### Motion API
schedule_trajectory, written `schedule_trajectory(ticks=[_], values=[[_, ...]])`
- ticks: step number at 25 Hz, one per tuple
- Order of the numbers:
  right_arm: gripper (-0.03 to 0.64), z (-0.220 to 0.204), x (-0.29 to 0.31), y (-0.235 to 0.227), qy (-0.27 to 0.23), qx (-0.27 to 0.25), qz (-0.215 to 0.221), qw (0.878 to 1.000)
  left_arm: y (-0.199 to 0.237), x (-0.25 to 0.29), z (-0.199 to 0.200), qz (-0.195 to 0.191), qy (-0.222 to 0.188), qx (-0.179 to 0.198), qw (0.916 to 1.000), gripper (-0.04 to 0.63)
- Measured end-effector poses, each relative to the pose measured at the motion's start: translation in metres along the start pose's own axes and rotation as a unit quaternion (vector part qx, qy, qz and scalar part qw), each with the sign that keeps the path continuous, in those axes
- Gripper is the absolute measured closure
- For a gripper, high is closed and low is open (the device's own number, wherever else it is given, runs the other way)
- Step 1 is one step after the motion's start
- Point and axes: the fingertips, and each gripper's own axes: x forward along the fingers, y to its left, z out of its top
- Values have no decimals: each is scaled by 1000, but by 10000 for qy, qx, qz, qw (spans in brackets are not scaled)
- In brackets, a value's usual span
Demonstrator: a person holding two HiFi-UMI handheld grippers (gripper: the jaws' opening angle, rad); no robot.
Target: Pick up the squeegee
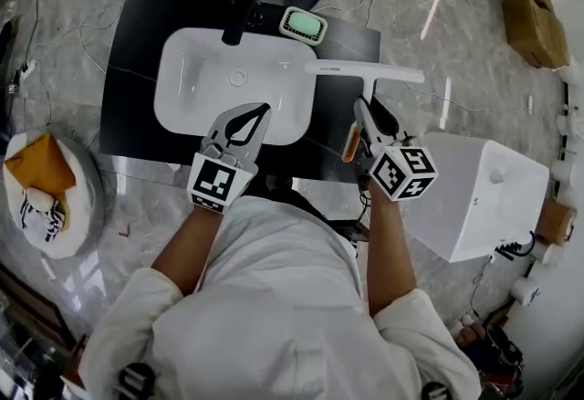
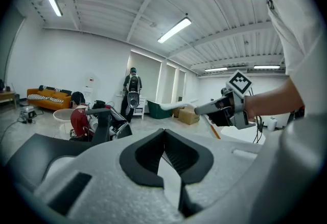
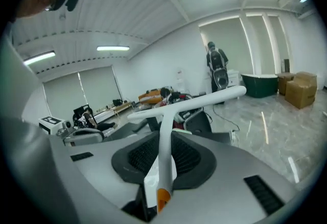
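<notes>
The white squeegee (image 1: pixel 365 69) is off the counter, its long blade crosswise above the sink's right rim. The handle runs back to an orange end (image 1: pixel 349 150). My right gripper (image 1: pixel 365 110) is shut on that handle. In the right gripper view the handle (image 3: pixel 166 136) stands between the black pads (image 3: pixel 191 156), with the blade across the top. My left gripper (image 1: pixel 265 108) hovers over the basin's near right part, tips together and nothing in them. The left gripper view shows its jaws (image 2: pixel 163 131) meeting, with the right gripper (image 2: pixel 225 110) and the squeegee (image 2: pixel 179 104) beyond.
A white basin (image 1: pixel 182 88) sits in a dark counter (image 1: pixel 128 69), with a black faucet (image 1: pixel 235 19) and a green-white device (image 1: pixel 302 24) at its far edge. A white boxy fixture (image 1: pixel 474 197) stands at right. Cardboard boxes (image 1: pixel 534 24) and floor cables lie around.
</notes>
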Motion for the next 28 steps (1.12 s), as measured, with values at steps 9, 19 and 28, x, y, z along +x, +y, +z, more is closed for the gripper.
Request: schedule_trajectory(ticks=[9, 19, 28], values=[[544, 97, -113, 13, -2093, -604, 54, 9760, -33, -8, 64, 170, -323, 186, 9992, 578], [549, 125, -232, 6, -3157, -1246, -51, 9406, -80, -26, 123, 355, -771, 516, 9951, 580], [549, 100, -281, 1, -3310, -1503, -75, 9316, -125, -40, 142, 323, -1088, 626, 9916, 580]])
